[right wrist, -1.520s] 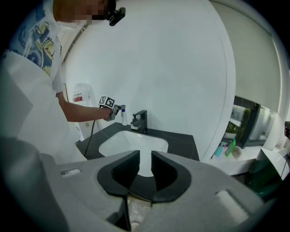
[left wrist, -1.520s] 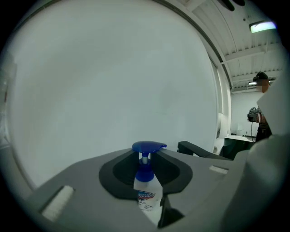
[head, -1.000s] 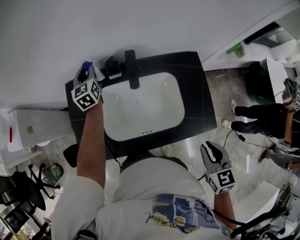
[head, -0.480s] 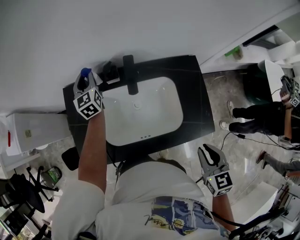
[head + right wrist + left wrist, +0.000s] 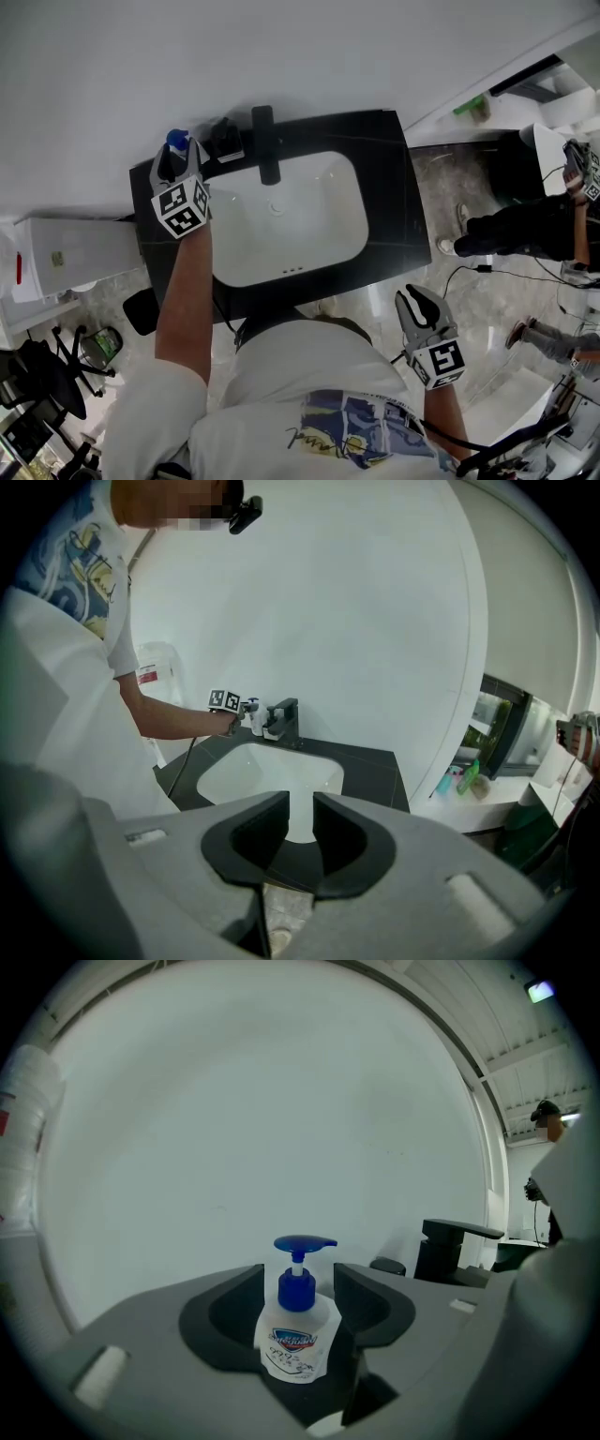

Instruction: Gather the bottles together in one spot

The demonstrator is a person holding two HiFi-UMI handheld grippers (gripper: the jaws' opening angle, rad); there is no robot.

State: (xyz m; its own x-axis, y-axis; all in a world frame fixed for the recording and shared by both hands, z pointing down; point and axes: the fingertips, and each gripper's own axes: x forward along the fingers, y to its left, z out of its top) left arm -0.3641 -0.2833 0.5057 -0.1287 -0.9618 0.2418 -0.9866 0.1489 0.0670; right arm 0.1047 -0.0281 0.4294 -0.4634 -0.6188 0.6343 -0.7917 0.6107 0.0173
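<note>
Left gripper (image 5: 298, 1279): we are opening its jaws, soap bottle (image 5: 294, 1340) upright between them on the counter (image 5: 389, 187) corner left of the faucet (image 5: 265, 142). Right gripper (image 5: 300, 829): we are holding it slightly parted, empty.

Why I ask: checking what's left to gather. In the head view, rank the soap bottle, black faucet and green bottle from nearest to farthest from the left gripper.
1. Soap bottle: between the left gripper's opening jaws, at the counter's back left.
2. Black faucet: behind the basin, to the gripper's right.
3. Green bottle: far right, on the white ledge beyond the counter.
</note>
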